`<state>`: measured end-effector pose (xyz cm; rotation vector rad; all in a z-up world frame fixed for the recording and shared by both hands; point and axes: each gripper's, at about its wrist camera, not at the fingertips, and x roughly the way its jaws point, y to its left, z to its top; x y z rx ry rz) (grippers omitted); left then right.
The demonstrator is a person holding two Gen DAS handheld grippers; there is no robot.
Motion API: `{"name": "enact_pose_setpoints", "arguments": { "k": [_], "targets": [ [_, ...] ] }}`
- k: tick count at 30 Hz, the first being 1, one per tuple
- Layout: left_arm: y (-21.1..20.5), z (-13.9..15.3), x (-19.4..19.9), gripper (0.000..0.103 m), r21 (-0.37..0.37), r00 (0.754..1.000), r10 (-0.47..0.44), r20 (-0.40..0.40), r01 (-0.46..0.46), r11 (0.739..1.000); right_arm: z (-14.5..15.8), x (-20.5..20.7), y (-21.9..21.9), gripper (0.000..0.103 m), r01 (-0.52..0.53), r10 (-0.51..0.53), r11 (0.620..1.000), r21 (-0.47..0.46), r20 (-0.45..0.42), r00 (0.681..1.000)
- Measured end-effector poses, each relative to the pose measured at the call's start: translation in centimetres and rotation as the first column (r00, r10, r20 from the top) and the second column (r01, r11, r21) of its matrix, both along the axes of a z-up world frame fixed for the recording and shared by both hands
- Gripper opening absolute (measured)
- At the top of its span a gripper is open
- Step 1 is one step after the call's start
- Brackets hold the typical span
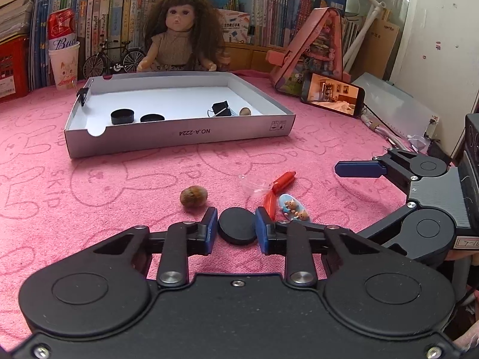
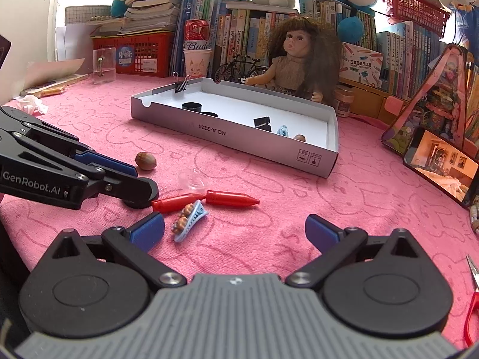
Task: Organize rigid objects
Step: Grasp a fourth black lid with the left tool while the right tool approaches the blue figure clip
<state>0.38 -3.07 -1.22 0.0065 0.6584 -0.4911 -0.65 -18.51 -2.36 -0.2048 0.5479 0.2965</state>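
The disc [image 2: 140, 199] lay mostly hidden under the left hand-held gripper [image 2: 131, 179] in the right wrist view. Right of the right hand-held gripper [image 2: 235, 232], the scissors [image 2: 473, 305] ran off the picture's edge. Book titles were too small to read.

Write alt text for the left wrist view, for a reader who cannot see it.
The left tool is closed on a flat black round disc lying on a pink cloth-covered table. A brown nut and a red plastic crayon-shaped piece lie nearby; behind stands a shallow white cardboard tray.
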Motion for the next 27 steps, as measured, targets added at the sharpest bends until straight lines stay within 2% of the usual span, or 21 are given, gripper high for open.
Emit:
{"name": "enact_pose_setpoints", "arguments": {
  "k": [6,11,16,19,27],
  "targets": [
    [-0.3,0.0,-0.2,0.026,0.019,1.0,0.0,0.016,-0.001,1.0,-0.2,0.4,-0.6,0.103,0.06,-0.06,0.998,0.014,-0.008,0.998],
    [-1.0,-0.2,-1.2,0.027,0.068,0.998,-0.012,0.069,0.007,0.998,-0.4,1.2,-1.5,0.103,0.1,-0.095,0.991,0.084,-0.06,0.994],
    [-1.5,-0.4,-1.5,0.028,0.091,0.995,-0.013,0.095,0.004,0.996,-0.5,1.1,-1.5,0.103,0.105,-0.101,0.991,0.085,-0.056,0.993],
    [-1.5,-0.6,-1.4,0.03,0.094,0.997,-0.002,0.076,-0.005,0.996,-0.5,1.1,-1.5,0.103,0.106,-0.101,0.991,0.085,-0.056,0.993],
    [-1.5,-0.8,-1.8,0.03,0.107,0.995,0.001,0.096,-0.012,0.994,-0.6,1.0,-1.5,0.103,0.111,-0.106,0.99,0.089,-0.055,0.993]
  ]
}}
